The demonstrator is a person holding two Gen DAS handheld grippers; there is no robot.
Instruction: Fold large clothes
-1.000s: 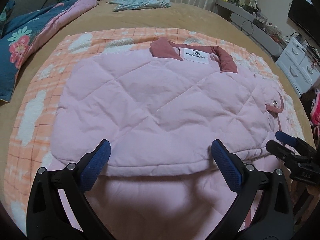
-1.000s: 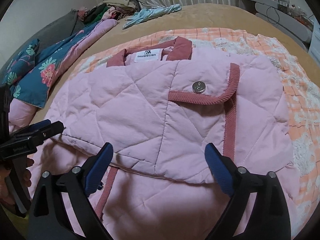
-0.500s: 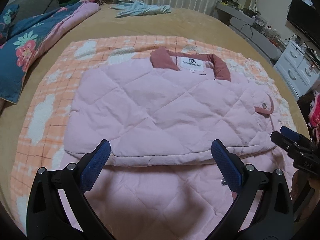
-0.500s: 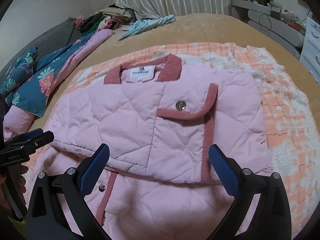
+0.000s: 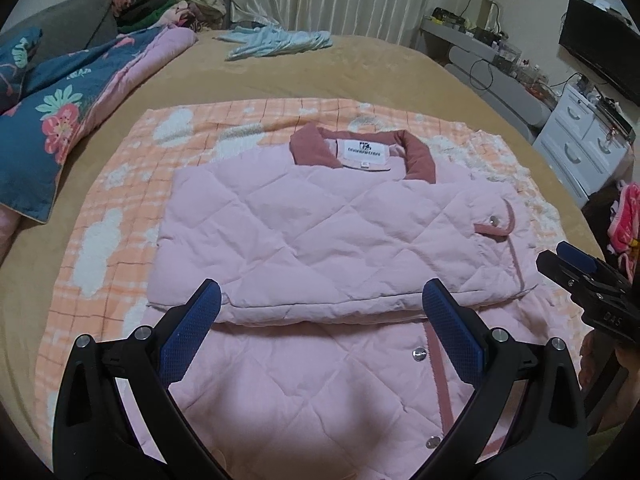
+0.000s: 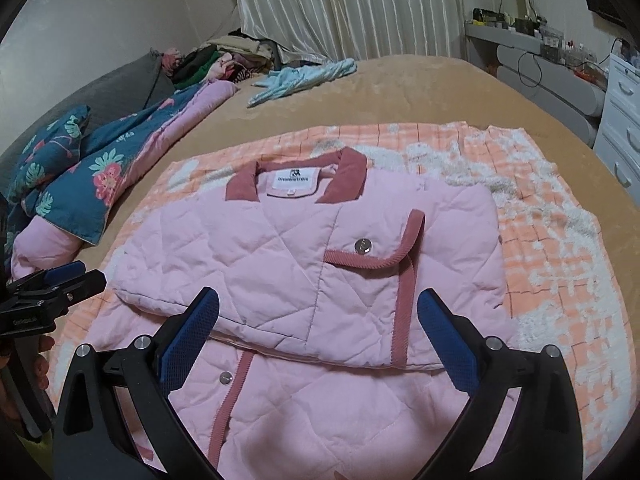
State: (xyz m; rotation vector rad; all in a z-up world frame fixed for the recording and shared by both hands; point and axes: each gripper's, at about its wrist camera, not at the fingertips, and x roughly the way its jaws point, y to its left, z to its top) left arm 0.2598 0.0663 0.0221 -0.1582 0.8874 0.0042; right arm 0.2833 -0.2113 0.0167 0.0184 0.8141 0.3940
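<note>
On the bed (image 5: 360, 68), my left gripper (image 5: 320, 316) and right gripper (image 6: 318, 320) are spread wide, holding nothing; next I should grab the pink quilted jacket's (image 5: 320, 232) bottom hem and fold it up.

Folded jacket (image 5: 332, 240) on blanket (image 5: 120, 216) atop bed (image 5: 320, 68); quilt (image 5: 60, 112) to its left.

Left gripper (image 5: 320, 316) jaws spread wide, holding nothing; right gripper (image 6: 318, 320) likewise, alongside

You have one pink quilted jacket (image 5: 332, 240) on one orange checked blanket (image 5: 120, 216), three visible snaps on it, one floral quilt (image 5: 60, 120), one blue garment (image 5: 276, 40), two tools.
</note>
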